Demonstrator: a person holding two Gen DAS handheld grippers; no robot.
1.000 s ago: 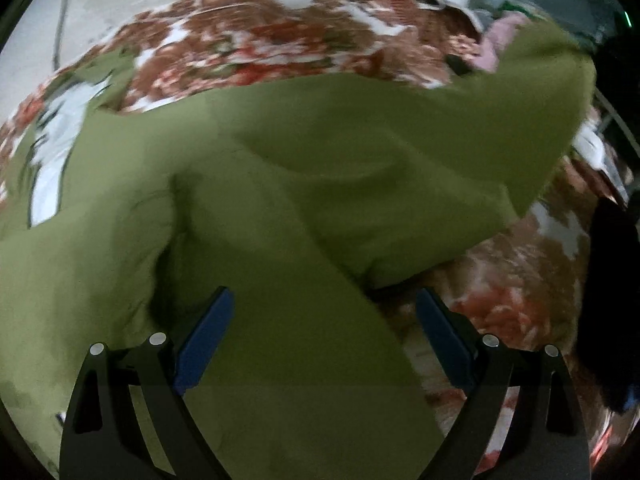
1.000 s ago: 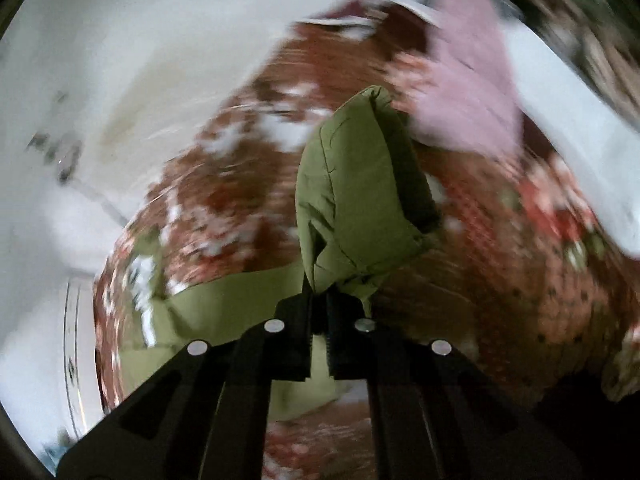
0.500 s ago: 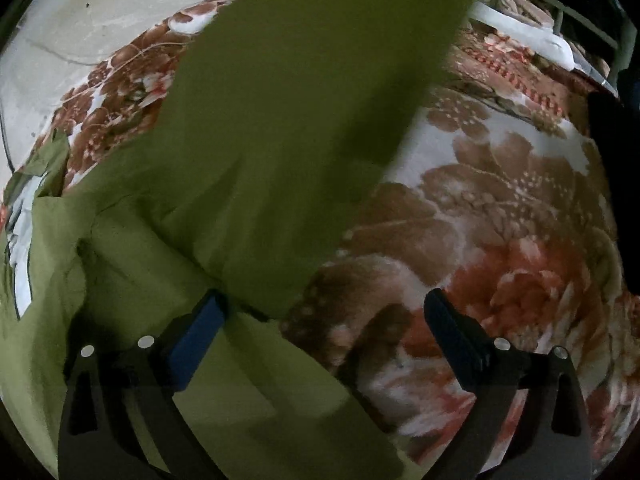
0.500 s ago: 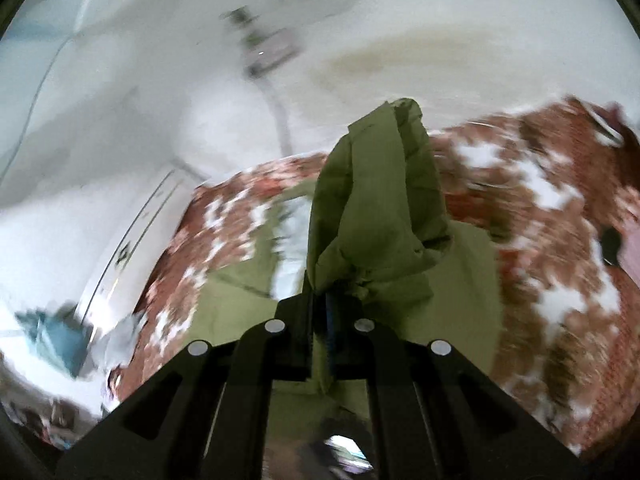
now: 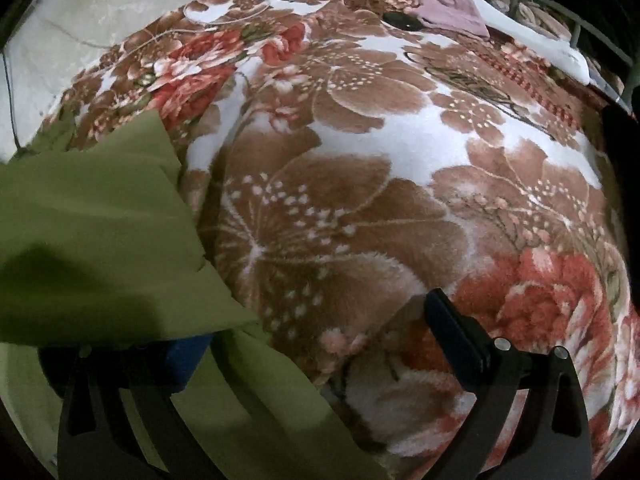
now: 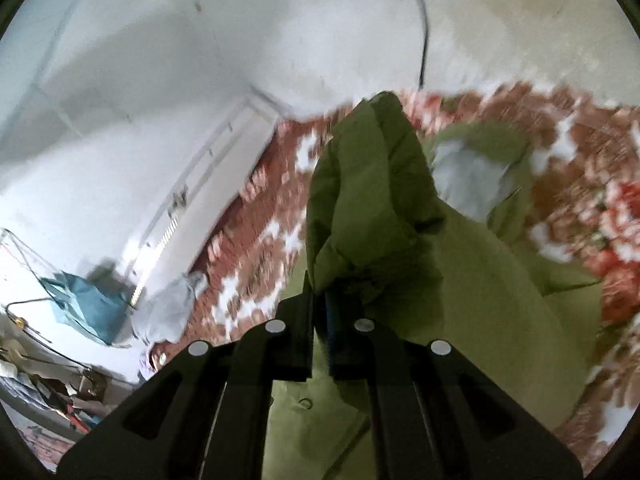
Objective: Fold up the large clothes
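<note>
On the flowered blanket (image 5: 360,184) covering the bed lies the olive-green garment (image 5: 92,240), spread over the left side of the left wrist view, with one flat layer folded across another and a strip running down under the near edge. Seen from the right wrist, a bunched fold of the same garment (image 6: 368,208) stands up out of the right tongs (image 6: 319,320), whose fingers are pressed together on the cloth; the rest of it drapes away to the right, showing a pale grey lining patch (image 6: 468,176).

The left tongs (image 5: 312,340) are spread wide and grip nothing. Their left finger, with a blue pad (image 5: 188,356), sits partly under the edge of the green cloth, while the right finger (image 5: 452,336) hovers over bare blanket.

Farther off, at the far end of the bed, lie a pink cloth (image 5: 448,4), a small dark object (image 5: 402,21) just beside it and a white cloth (image 5: 536,36). Beyond the bed in the right wrist view rise a white wall (image 6: 160,100) with a hanging black cable (image 6: 424,20), and a blue cloth (image 6: 88,304) is at lower left.
</note>
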